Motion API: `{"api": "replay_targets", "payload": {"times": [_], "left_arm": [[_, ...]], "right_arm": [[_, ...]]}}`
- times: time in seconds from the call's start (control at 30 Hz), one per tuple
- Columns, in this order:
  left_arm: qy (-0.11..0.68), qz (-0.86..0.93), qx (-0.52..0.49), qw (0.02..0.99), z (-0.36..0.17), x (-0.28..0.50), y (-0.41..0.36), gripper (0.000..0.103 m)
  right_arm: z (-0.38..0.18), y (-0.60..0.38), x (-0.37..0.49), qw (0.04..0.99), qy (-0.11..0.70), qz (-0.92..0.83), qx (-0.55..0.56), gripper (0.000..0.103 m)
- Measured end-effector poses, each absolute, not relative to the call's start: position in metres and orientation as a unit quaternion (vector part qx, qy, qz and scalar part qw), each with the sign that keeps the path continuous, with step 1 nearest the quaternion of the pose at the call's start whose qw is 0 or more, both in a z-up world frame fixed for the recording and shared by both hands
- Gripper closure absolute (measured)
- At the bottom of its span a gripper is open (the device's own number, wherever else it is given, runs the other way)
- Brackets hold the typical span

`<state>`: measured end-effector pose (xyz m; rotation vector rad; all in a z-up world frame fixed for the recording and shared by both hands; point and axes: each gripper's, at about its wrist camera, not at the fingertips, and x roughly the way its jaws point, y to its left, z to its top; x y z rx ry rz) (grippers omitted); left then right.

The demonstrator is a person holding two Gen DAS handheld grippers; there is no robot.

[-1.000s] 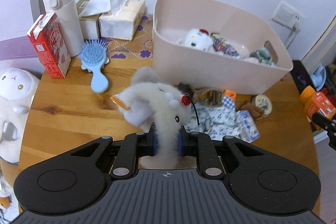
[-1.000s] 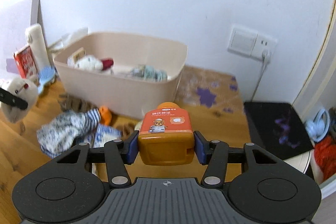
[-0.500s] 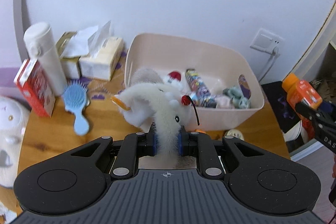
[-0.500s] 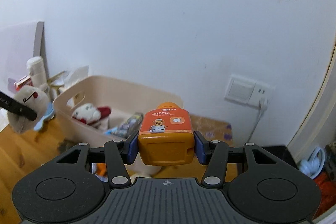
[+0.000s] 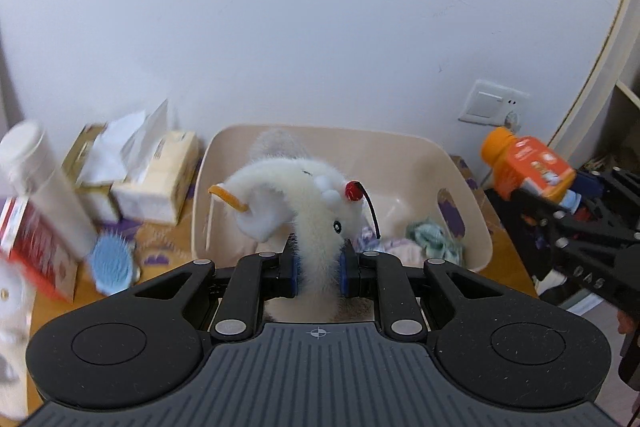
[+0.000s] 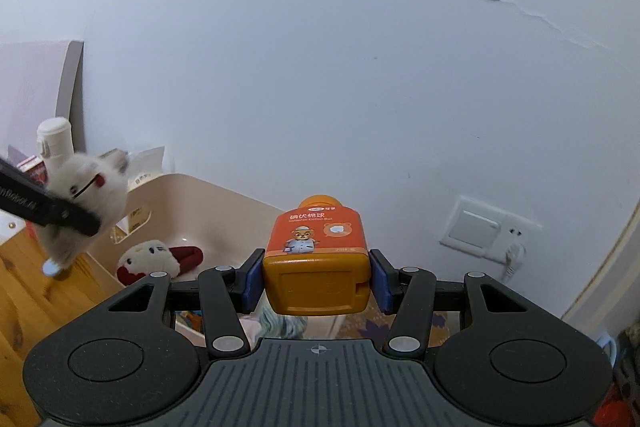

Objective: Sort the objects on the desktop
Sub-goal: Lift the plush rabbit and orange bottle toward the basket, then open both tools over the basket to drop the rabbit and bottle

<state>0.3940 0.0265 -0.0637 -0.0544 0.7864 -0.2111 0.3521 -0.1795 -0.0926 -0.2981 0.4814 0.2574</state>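
My left tongs (image 5: pixel 318 269) are clenched on the white fluffy toy (image 5: pixel 304 195), gripped low on its furry body so that its long axis runs up and away from me, head end with the red bobble arching forward above the blue pads. What the coming move turns on is that the beige bin (image 5: pixel 460 187) lies straight ahead of and below these tongs: in the left wrist view the toy's head shows against the bin's open mouth, while in the right wrist view its body seems to hang by the bin's near left edge, over the desk (image 6: pixel 24 287), so I cannot tell for sure that all of it is inside the rim line. I judge it needs a little more forward carry before I let go. My right tongs (image 6: pixel 316 281) are clenched on the orange bottle (image 6: pixel 318 259), its squat base toward me and its cap pointing away toward the wall; the bin's interior, with the white cat plush (image 6: pixel 146 261) and some cloth in it, sits below and to the left of that bottle. From the left view the bottle hangs out past the bin's right wall, so the left tongs look nearer to a clean drop, and the right must swing inward to the left first.
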Motion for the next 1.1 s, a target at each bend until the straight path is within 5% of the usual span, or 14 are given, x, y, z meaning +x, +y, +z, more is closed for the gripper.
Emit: {"api": "replay_targets", "payload": {"times": [0.63,0.7,0.77,0.83,1.1], "left_arm": [[0.464,-0.125,-0.002,0.877,-0.128,0.454,0.002,0.084],[0.463,-0.121,-0.002,0.878,-0.129,0.453,0.004,0.076],[0.460,-0.118,-0.004,0.880,-0.126,0.450,0.006,0.049],[0.459,-0.113,-0.010,0.881,-0.123,0.449,0.008,0.032],[0.448,-0.095,0.007,0.889,-0.110,0.432,0.017,0.026]], "right_arm": [[-0.156,-0.156,0.404,0.915,0.347,0.130,-0.160,0.052],[-0.160,-0.155,0.404,0.910,0.358,0.137,-0.160,0.052],[-0.165,-0.154,0.406,0.908,0.361,0.142,-0.159,0.052],[-0.164,-0.153,0.405,0.906,0.364,0.148,-0.156,0.052],[-0.154,-0.161,0.393,0.910,0.352,0.161,-0.147,0.035]]}}
